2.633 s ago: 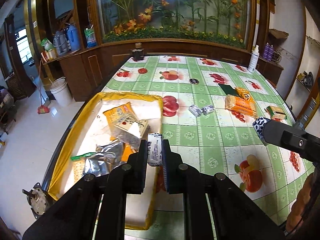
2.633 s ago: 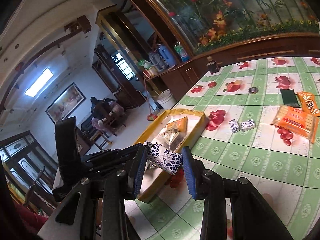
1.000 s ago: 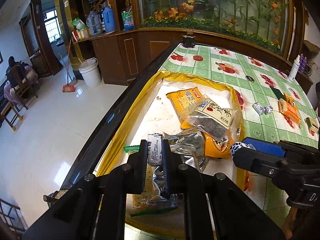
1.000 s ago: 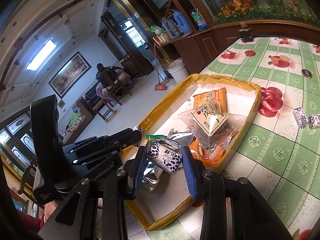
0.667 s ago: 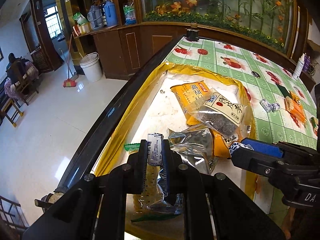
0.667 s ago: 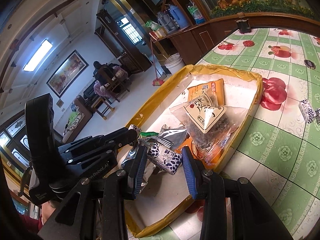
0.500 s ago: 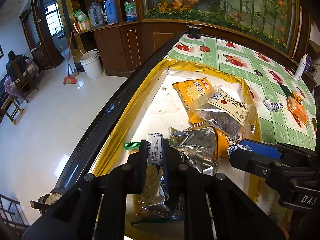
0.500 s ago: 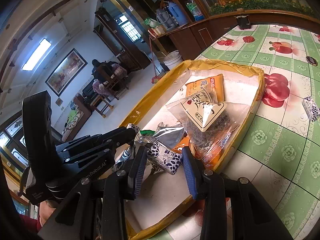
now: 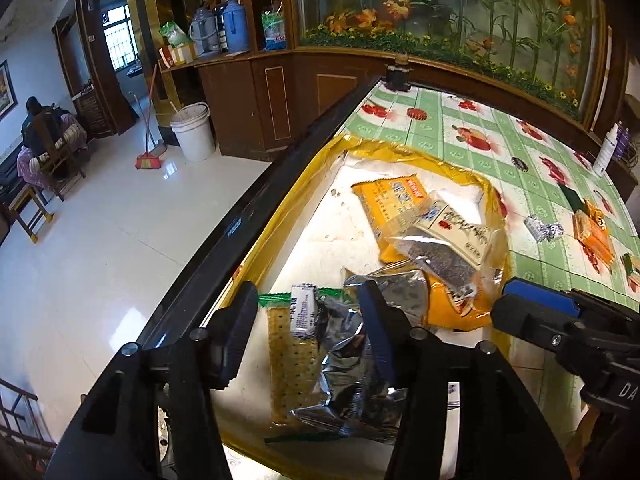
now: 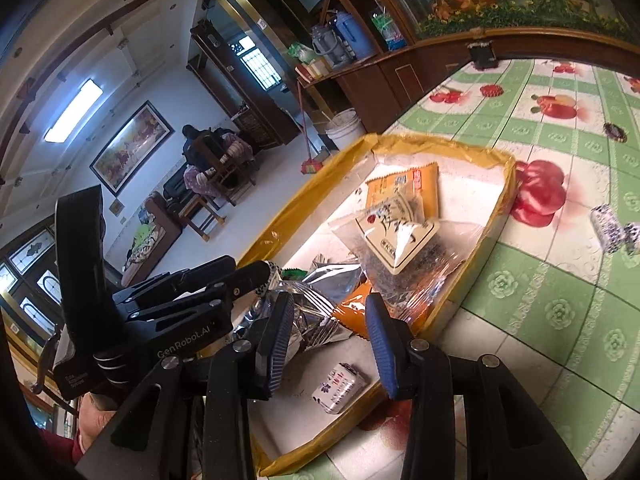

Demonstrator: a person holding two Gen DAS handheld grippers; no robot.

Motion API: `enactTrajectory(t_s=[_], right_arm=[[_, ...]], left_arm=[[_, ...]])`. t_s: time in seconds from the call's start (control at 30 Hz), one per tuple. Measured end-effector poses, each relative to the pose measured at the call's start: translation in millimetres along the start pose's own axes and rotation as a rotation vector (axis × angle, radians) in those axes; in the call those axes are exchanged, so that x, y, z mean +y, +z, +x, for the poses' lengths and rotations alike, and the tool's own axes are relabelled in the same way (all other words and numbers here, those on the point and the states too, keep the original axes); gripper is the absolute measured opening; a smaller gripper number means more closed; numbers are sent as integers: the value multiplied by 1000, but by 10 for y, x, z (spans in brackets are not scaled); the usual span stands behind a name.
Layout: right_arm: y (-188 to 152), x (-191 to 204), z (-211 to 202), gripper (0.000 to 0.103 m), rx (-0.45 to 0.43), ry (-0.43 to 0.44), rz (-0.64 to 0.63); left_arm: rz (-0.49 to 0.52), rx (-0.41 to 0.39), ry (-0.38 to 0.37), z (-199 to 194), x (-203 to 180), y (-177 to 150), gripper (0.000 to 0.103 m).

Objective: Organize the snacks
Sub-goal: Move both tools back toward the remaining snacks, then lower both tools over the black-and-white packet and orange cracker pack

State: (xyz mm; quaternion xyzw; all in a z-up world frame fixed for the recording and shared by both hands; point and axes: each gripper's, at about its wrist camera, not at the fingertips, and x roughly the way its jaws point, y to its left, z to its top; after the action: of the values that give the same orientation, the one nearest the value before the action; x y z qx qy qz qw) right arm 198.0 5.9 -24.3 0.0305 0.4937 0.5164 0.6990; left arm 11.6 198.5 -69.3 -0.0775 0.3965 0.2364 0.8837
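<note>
Snacks in small white wrappers with blue print lie in the yellow-walled tray (image 9: 408, 151), one (image 9: 303, 311) on the crackers, one (image 10: 338, 387) on its floor, under our wide-open left gripper (image 9: 308, 322) and right gripper (image 10: 328, 334)

A family home's living and dining room.
A table (image 9: 472, 128) under a fruit-print green oilcloth stands beside a dark wooden cabinet (image 9: 256, 96) carrying thermos flasks (image 9: 224, 28); a broom (image 9: 148, 156) and white bucket (image 9: 192, 128) rest on the glossy tiled floor, and a framed painting (image 10: 132, 144) hangs above a seated person (image 10: 208, 152).
</note>
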Motion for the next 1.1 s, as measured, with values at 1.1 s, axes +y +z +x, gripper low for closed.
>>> enactTrajectory(t_s=[1.1], right_arm=[[-528,-1231,-1950,63,-219,-281,166]], left_arm=[[218,34,-221,-303,-1644,133,75]])
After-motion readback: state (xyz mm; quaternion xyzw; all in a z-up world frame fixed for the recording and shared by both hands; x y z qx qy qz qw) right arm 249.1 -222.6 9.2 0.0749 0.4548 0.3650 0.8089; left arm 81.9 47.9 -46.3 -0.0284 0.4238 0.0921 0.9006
